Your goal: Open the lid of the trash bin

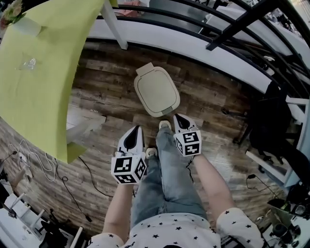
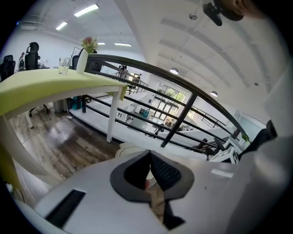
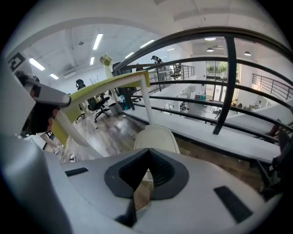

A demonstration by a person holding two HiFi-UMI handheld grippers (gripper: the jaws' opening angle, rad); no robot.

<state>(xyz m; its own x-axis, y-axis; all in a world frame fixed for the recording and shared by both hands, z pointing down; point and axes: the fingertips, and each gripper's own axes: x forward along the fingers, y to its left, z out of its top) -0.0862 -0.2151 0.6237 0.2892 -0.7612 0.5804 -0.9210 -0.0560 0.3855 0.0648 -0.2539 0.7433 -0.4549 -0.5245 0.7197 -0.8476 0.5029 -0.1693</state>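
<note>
– trash bin (image 1: 156, 93) stands on the floor (image 1: 203, 92) just ahead, lid (image 1: 154, 85) down. grippers?
– left gripper (image 2: 149, 154) and right gripper (image 3: 147, 151) both clenched, empty. i'd part one, hook the lid's front edge, lift gently.

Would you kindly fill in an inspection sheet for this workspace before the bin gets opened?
Surface: wood plank floor.
Job's things: trash bin stands just ahead of the person's feet, closed.
Clutter: glass and flower vase on the green table.
Grippers: left gripper and right gripper both shut, holding nothing, not touching the bin.
Cables: white cables and a black cable on the floor at left.
Surroundings: black railing beyond the bin.
</note>
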